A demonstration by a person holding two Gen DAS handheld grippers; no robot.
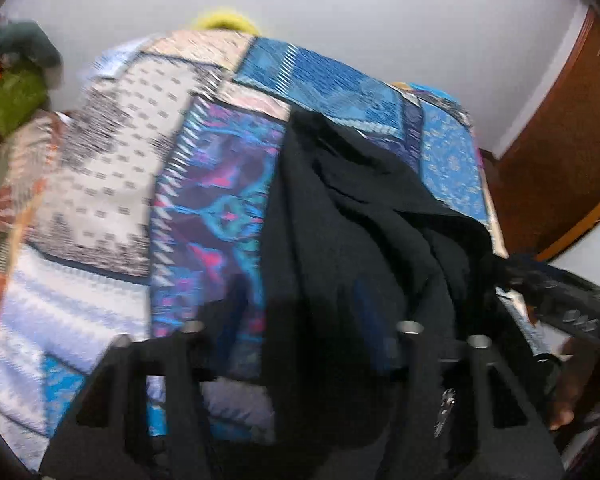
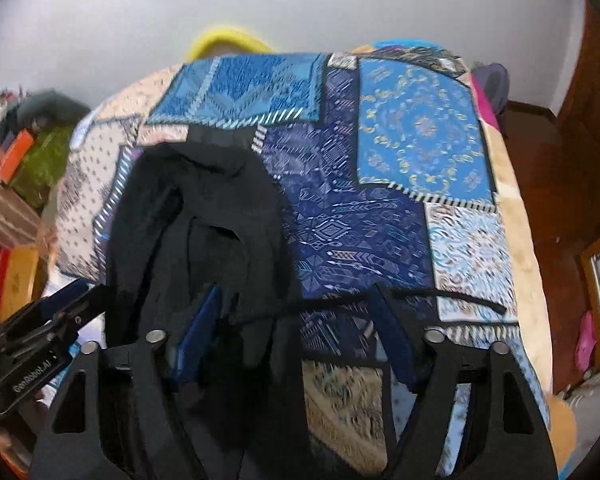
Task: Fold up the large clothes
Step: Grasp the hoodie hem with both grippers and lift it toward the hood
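Right tool: jaws spread wide, nothing between them; a black cord runs across the gap. Left tool: the black garment covers its fingers, so its state cannot be told. The garment lies bunched on the patchwork bedspread, near edge. Risk, as judged: a closing right tool snags only the cord, dragging folds askew.

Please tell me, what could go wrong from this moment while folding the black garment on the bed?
1. The black garment lies bunched and creased on the patchwork bedspread, so a fold made now may trap wrinkles.
2. The right hand-held gripper is open with one finger against the cloth, so it may pinch too many layers.
3. The left hand-held gripper is close by; the two could collide.
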